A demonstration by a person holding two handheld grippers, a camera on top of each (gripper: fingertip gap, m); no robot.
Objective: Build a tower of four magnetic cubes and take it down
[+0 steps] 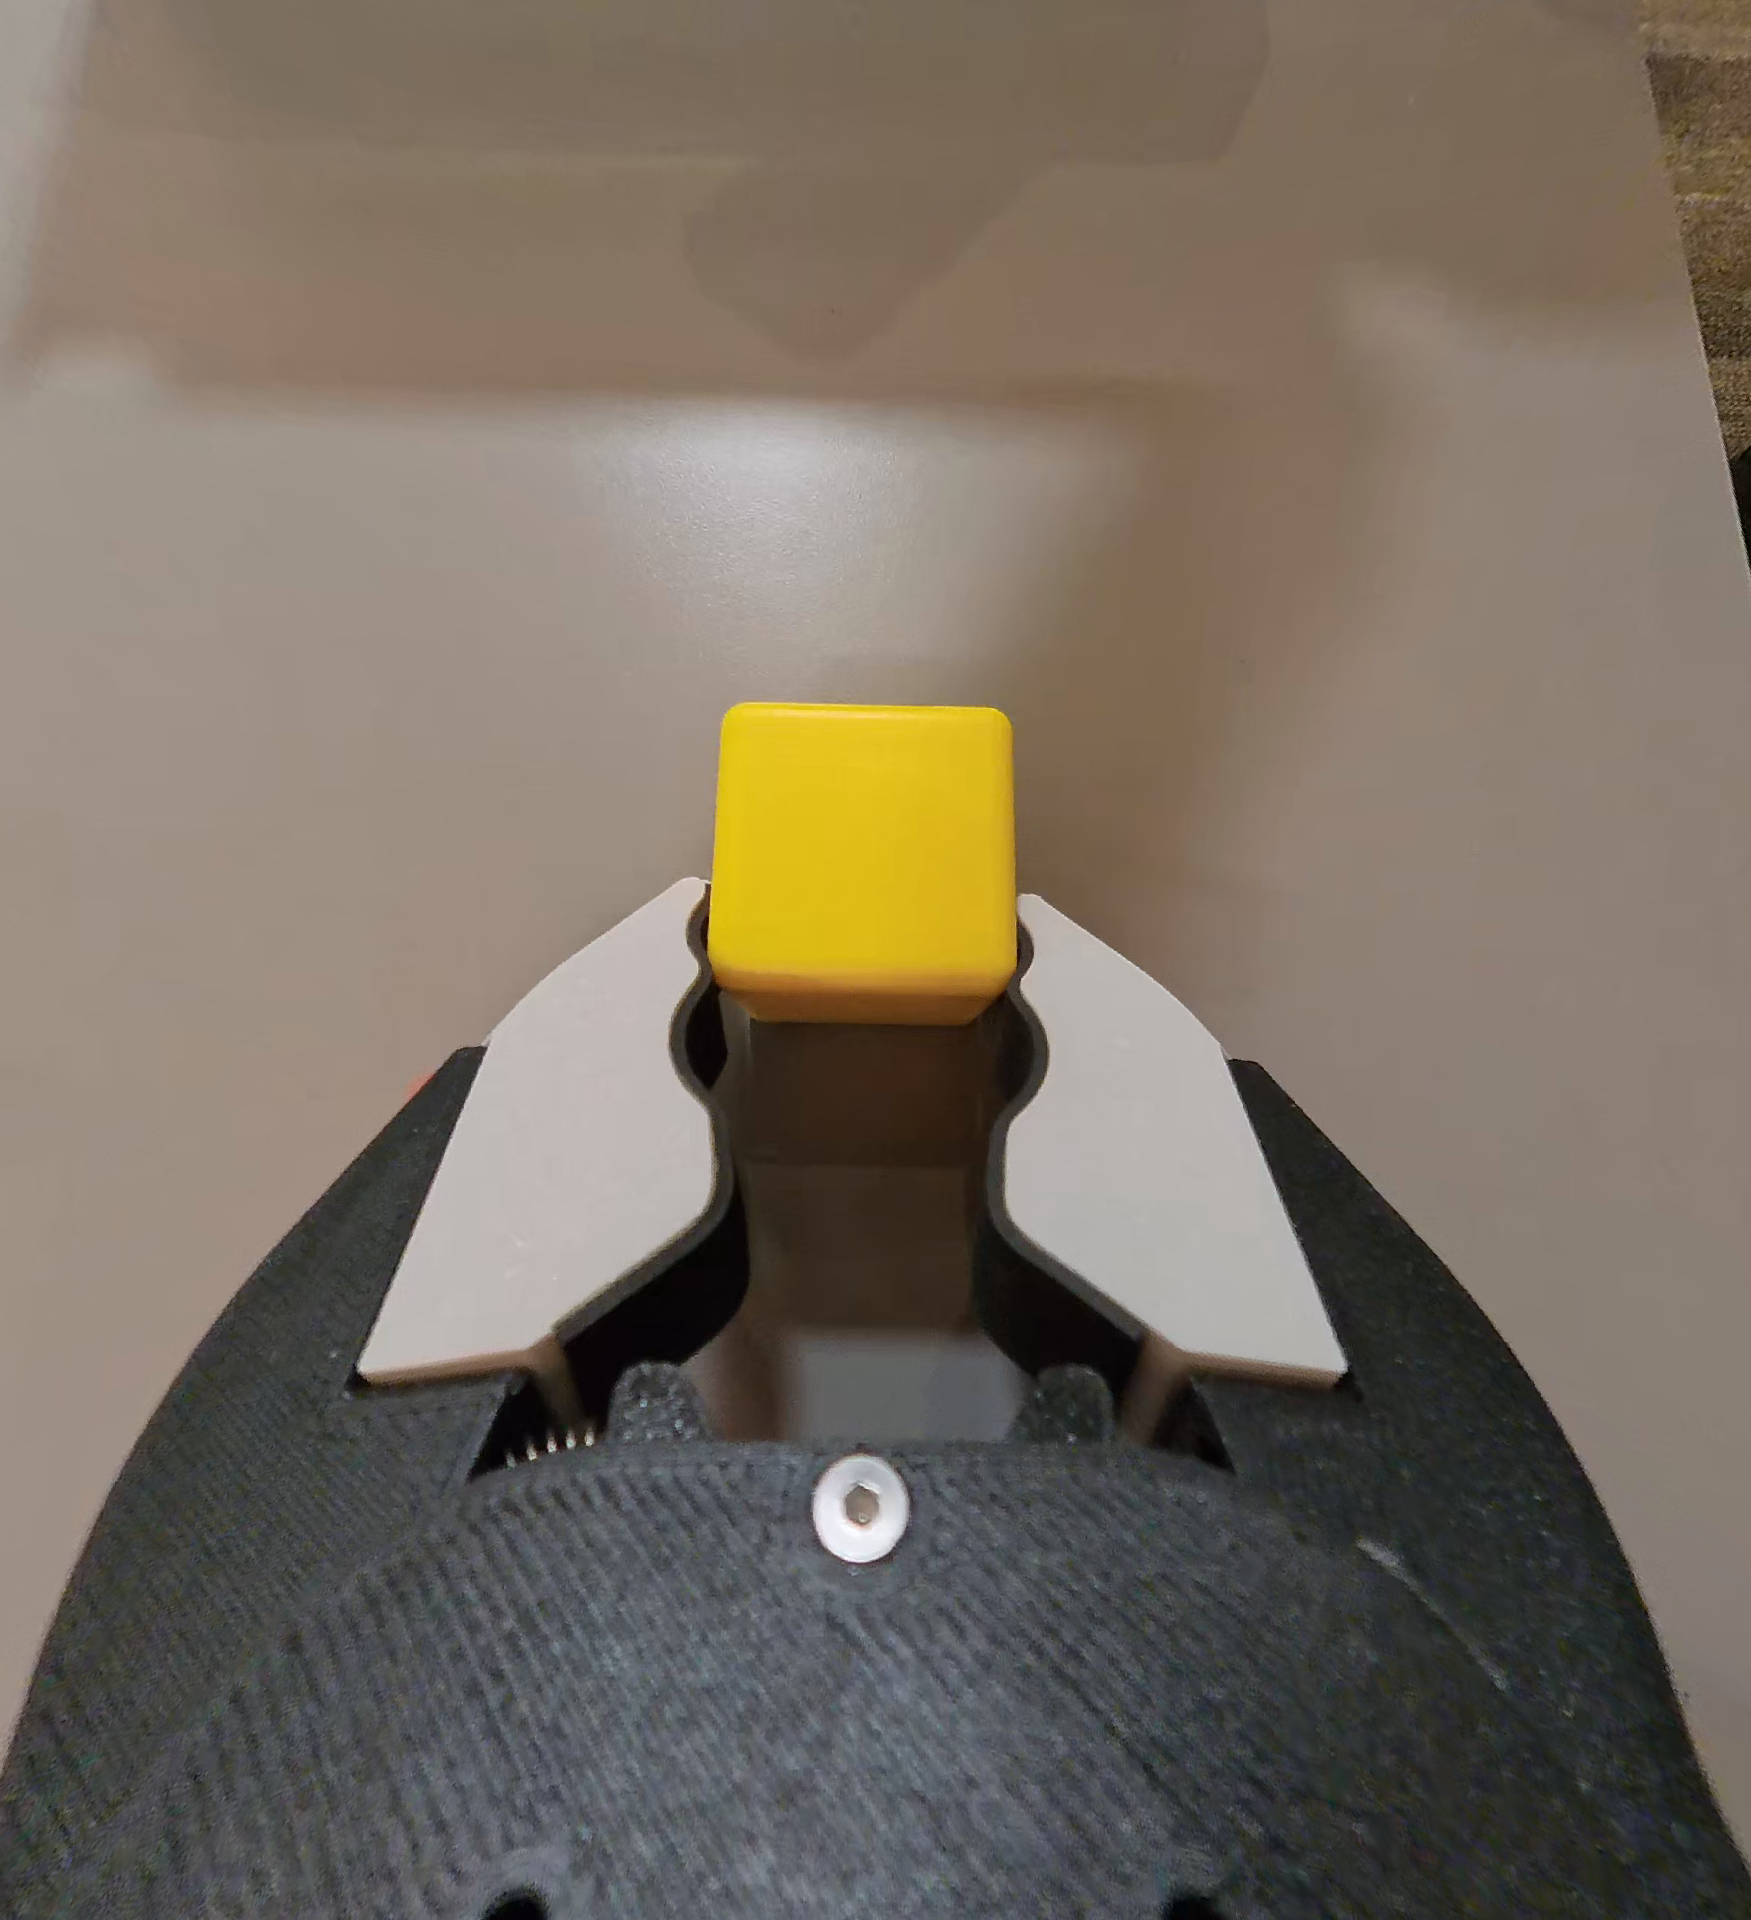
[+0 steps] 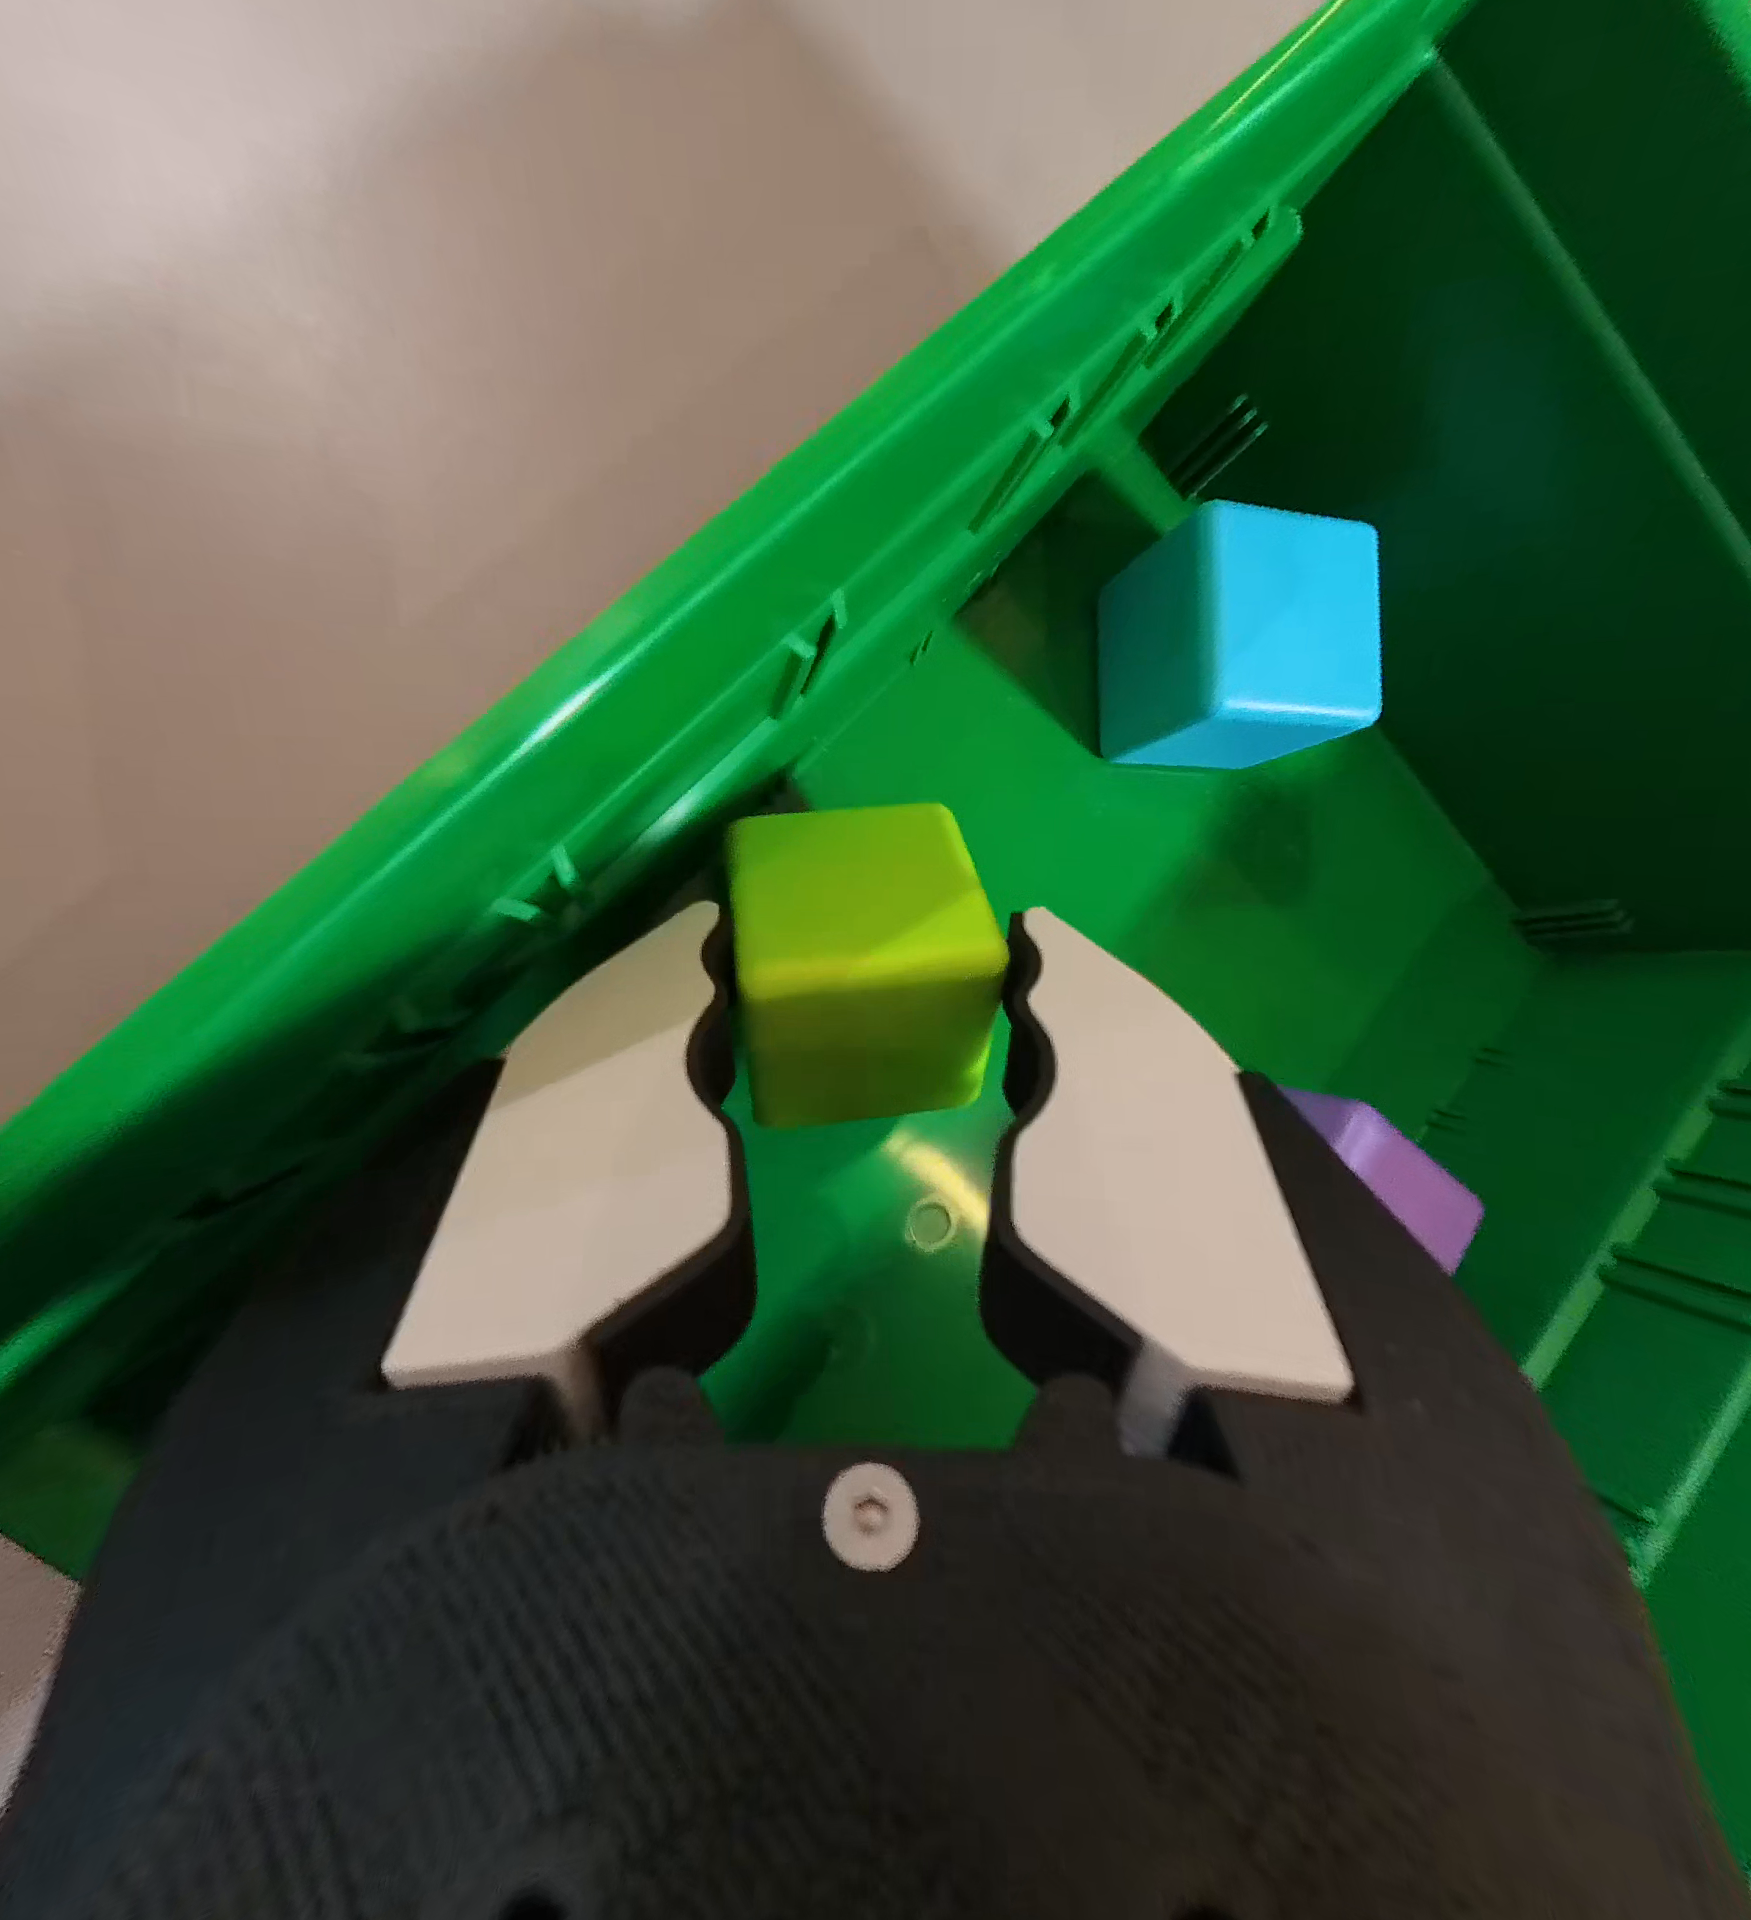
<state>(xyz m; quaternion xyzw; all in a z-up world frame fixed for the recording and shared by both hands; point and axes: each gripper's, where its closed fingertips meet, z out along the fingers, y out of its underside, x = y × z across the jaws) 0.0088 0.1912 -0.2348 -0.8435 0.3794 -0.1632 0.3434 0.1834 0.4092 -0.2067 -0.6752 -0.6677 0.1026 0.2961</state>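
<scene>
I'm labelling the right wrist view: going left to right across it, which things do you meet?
Beige table → green bin's rim → lime cube in the right gripper → blue cube → purple cube.

No writing, label, brand, number or sign can be read anywhere.

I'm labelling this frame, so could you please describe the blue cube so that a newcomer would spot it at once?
Find the green bin in the right wrist view. The blue cube rests inside it against its long wall, beyond the right gripper. It alone is sky blue and free: the lime cube sits between the fingers.
</scene>
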